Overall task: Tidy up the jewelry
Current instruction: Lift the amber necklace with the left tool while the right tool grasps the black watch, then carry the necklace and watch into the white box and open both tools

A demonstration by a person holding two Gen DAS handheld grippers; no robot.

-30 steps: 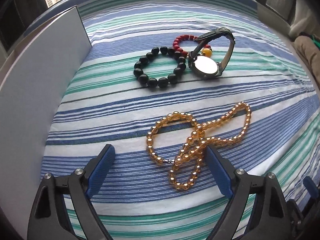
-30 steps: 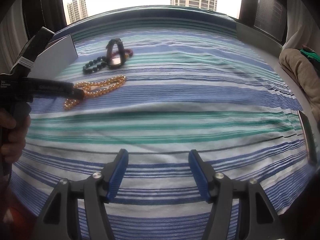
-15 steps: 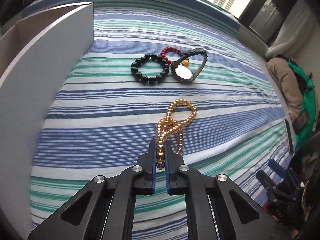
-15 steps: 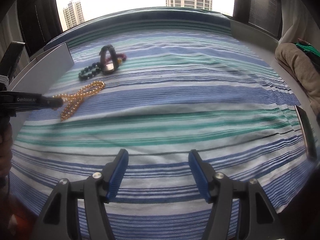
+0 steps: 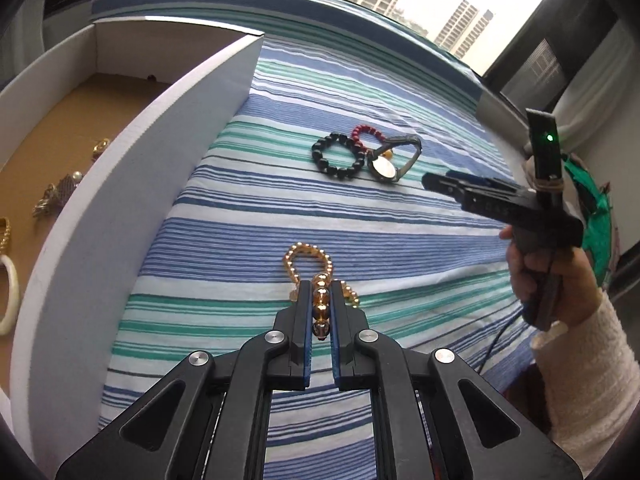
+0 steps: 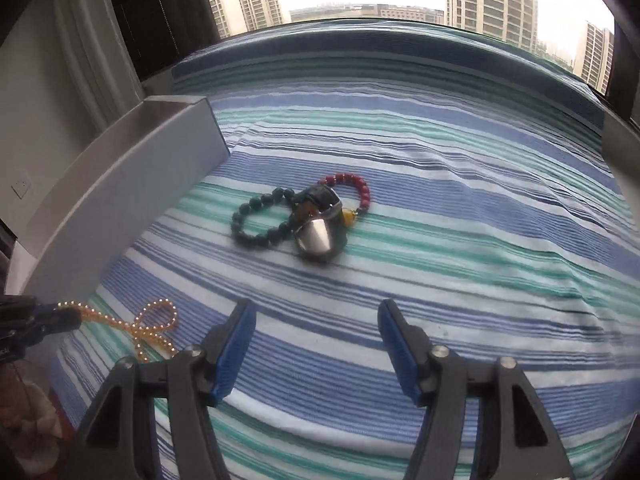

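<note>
My left gripper (image 5: pixel 320 292) is shut on one end of an amber bead necklace (image 5: pixel 304 245), and the rest of the strand trails down onto the striped sheet. The right wrist view shows the same necklace (image 6: pixel 136 328) hanging from the left gripper (image 6: pixel 60 316) at the lower left. My right gripper (image 6: pixel 318 320) is open and holds nothing, hovering short of a black bead bracelet (image 6: pixel 256 220), a red bead bracelet (image 6: pixel 356 184) and a silver wristwatch (image 6: pixel 318 228) that lie bunched together. From the left wrist, the right gripper (image 5: pixel 434 180) sits just right of the watch (image 5: pixel 390 164).
A white cardboard box (image 5: pixel 160 140) with a brown floor stands at the left, its wall close beside the necklace. Inside lie several gold pieces (image 5: pixel 56 196) and a white bangle (image 5: pixel 10 300). A hand and white sleeve (image 5: pixel 576 344) hold the right gripper. Folded clothes lie far right.
The left gripper shut on the amber necklace and lifted its end, moving toward the box. The right gripper swung in close to the bracelets and watch, still open.
</note>
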